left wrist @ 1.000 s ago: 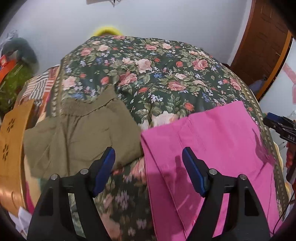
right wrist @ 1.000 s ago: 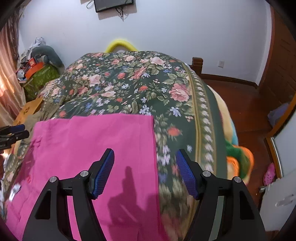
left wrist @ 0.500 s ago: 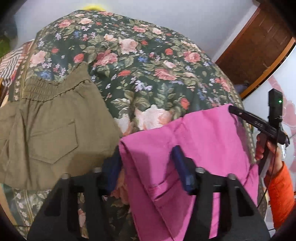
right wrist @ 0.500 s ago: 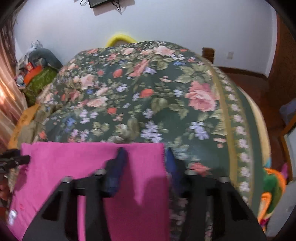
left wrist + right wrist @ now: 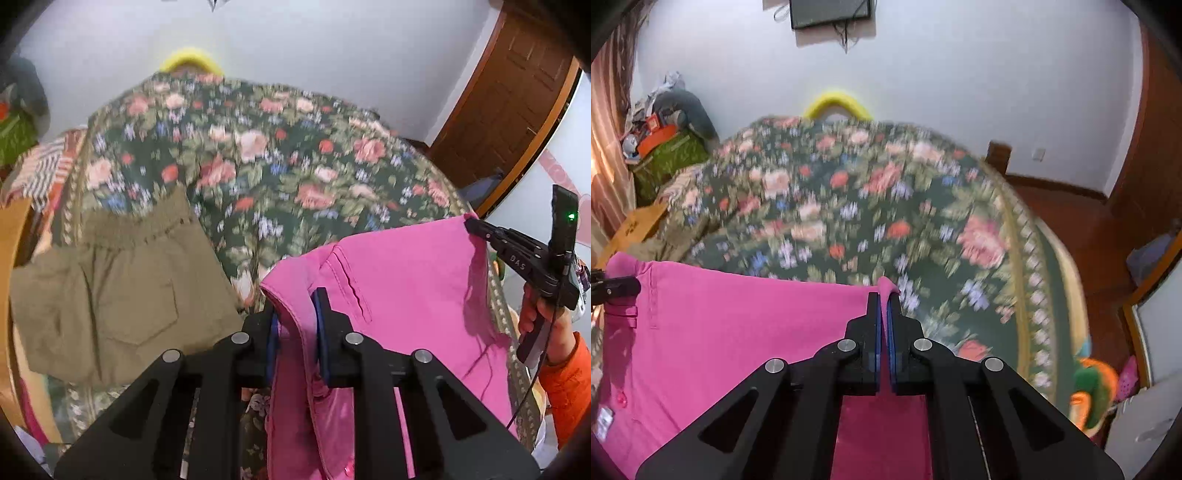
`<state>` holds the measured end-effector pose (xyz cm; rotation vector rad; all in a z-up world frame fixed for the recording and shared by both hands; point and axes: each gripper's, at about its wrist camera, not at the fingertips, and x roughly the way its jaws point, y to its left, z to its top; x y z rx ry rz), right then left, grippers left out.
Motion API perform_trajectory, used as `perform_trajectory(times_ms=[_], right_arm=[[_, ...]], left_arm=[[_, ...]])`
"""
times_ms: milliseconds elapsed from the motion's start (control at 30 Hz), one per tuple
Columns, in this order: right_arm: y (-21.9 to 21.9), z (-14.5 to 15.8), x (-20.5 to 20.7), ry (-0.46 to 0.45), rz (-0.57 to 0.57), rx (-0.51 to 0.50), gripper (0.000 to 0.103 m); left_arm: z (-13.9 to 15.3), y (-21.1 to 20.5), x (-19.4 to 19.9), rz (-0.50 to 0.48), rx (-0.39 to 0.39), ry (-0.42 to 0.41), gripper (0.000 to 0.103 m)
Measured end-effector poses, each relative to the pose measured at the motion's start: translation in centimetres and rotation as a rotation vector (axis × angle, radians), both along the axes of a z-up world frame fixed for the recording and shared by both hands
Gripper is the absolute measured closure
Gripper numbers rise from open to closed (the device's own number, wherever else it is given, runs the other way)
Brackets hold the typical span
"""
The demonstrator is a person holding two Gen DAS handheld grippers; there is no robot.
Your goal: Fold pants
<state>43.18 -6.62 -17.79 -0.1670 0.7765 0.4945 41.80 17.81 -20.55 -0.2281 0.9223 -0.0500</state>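
Left wrist view. Pink pants (image 5: 406,288): lying on the floral bedspread (image 5: 258,166), occupying the 3 to 6 o'clock part of the view. Left gripper (image 5: 295,314): its blue-padded fingers (image 5: 320,332) are pinching a bunched corner of the pink fabric, which is running down between them toward 6 o'clock. Right gripper (image 5: 476,227): showing at 3 o'clock, gripping the opposite corner of the same edge. Olive shorts (image 5: 110,295): lying flat at 9 o'clock, just beside the pink cloth, apart from both tools. Change: one second ago the left tongs were spread wide above flat fabric; half a second ago they were closing around the corner; now they are clamping it, and the held edge is lifting off the bed.

Right wrist view. Pink pants (image 5: 738,332): filling the 6 to 9 o'clock area. Right gripper (image 5: 884,295): pads pressed together on a small peak of fabric at the cloth's far right corner. Left gripper (image 5: 617,288): holding the far left corner at 9 o'clock. Change: the right tongs were open a second ago.

Orientation: the held edge is stretching taut from 9 to 3 o'clock between the tools; the garment's long axis is running from that edge toward 6 o'clock.
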Motion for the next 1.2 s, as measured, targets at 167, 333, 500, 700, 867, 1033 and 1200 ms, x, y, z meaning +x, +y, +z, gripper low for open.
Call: perform_trajectory(times_ms=[167, 333, 500, 700, 867, 1033, 1200], right_arm=[[-0.5, 4.4, -1.6, -0.073, 0.007, 0.039, 0.101], [-1.8, 7.2, -4.6, -0.102, 0.029, 0.085, 0.101], [-3.4, 8.2, -8.4, -0.101, 0.050, 0.105, 0.101], [-5.4, 8.0, -13.4, -0.080, 0.067, 0.096, 0.101], [-6.8, 6.8, -16.9, -0.045, 0.076, 0.091, 0.101], [-7.3, 5.5, -20.4, -0.016, 0.094, 0.087, 0.101], [-7.9, 4.0, -23.2, 0.010, 0.102, 0.089, 0.101]], left_arm=[[3.6, -0.8, -1.4, -0.012, 0.055, -0.058, 0.085], [5.5, -2.1, -4.0, -0.037, 0.125, -0.082, 0.085], [6.1, -3.8, -7.2, -0.054, 0.193, -0.083, 0.085], [6.2, -5.3, -11.7, -0.063, 0.230, -0.085, 0.085], [5.5, -5.9, -15.9, -0.056, 0.244, -0.084, 0.085], [4.3, -5.8, -19.3, -0.050, 0.224, -0.070, 0.085], [2.4, -6.0, -22.4, -0.059, 0.212, -0.031, 0.085]])
